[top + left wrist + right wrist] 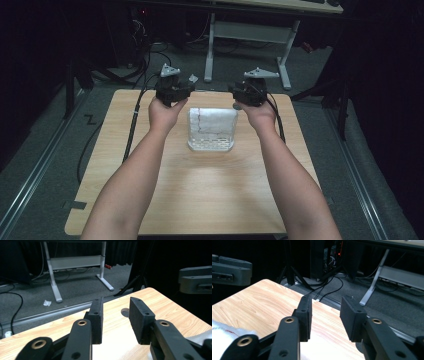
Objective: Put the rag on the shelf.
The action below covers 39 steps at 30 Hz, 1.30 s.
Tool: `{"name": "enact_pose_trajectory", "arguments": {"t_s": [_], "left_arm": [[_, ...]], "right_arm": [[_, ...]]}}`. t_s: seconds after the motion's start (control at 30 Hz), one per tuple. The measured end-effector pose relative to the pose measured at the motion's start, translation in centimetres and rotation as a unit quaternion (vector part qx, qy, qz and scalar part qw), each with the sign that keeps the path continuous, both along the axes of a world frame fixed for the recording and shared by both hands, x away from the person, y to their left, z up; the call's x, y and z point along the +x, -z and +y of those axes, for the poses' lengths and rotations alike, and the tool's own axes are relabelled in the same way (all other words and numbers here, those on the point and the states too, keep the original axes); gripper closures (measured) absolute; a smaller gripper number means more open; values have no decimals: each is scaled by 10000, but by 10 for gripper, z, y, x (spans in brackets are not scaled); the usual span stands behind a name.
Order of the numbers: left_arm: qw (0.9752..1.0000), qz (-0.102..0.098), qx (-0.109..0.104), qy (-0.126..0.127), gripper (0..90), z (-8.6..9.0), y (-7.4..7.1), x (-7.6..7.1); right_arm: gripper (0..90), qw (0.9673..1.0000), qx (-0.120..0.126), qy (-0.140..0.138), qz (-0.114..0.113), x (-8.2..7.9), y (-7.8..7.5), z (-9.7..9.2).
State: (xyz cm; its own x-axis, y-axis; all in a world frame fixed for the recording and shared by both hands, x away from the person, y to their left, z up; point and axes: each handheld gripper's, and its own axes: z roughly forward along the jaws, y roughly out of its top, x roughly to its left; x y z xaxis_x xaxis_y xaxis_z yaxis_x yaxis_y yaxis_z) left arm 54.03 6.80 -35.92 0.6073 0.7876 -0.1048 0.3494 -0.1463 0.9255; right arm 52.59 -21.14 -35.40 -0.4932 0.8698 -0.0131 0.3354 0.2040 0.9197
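Forearms come in from 6 o'clock, so both tongs hang past the far edge of the cloth [211,129], which lies folded mid-counter [150,200]. Left tongs [173,90] sit at its 11 o'clock and right tongs [248,92] at its 1 o'clock, both with jaws parted and empty. I'd drop each straight onto a far corner, pinch just the top layer, and keep them level.

- Dim room; overhead light falls mostly on wooden table [200,190], w/ a bright patch at its middle.
- Surroundings beyond table nearly black.
- Gripper views: near jaws soft, slightly out of focus; mild grain.
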Motion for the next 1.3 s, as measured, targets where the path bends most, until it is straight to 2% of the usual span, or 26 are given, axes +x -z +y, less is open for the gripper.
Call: {"name": "enact_pose_trajectory", "arguments": {"t_s": [0.17,0.3,0.53,0.6,0.67,0.7,0.87,0.97,1.1,1.2,1.3], "left_arm": [[9999,-66,117,9,625,2,4,-14],[9997,-176,141,13,617,7,2,-24],[9993,-329,188,-14,600,27,-10,-41],[9991,-387,141,-32,586,32,-10,-48],[9990,-395,216,-3,566,36,-6,-55],[9988,-440,236,-6,558,37,-1,-59],[9988,-312,362,74,539,47,25,-78],[9995,-82,272,150,530,57,43,-93],[9987,113,390,301,523,65,73,-122],[9982,291,365,370,518,68,97,-145],[9955,507,563,564,512,68,118,-165]], "right_arm": [[609,10000,64,38,10,-12,2,-9],[600,10000,-38,33,3,-19,5,-11],[574,10000,60,28,-69,-39,7,-21],[560,10000,36,23,-85,-44,9,-25],[547,10000,5,21,-84,-50,11,-28],[543,10000,-13,25,-93,-54,13,-29],[516,9999,-59,-43,-141,-73,22,-29],[503,9998,-112,-99,-152,-86,29,-30],[489,9997,-143,-169,-138,-106,42,-32],[482,9996,-204,-209,-52,-122,56,-33],[473,9992,-367,-172,-24,-140,74,-32]]}}
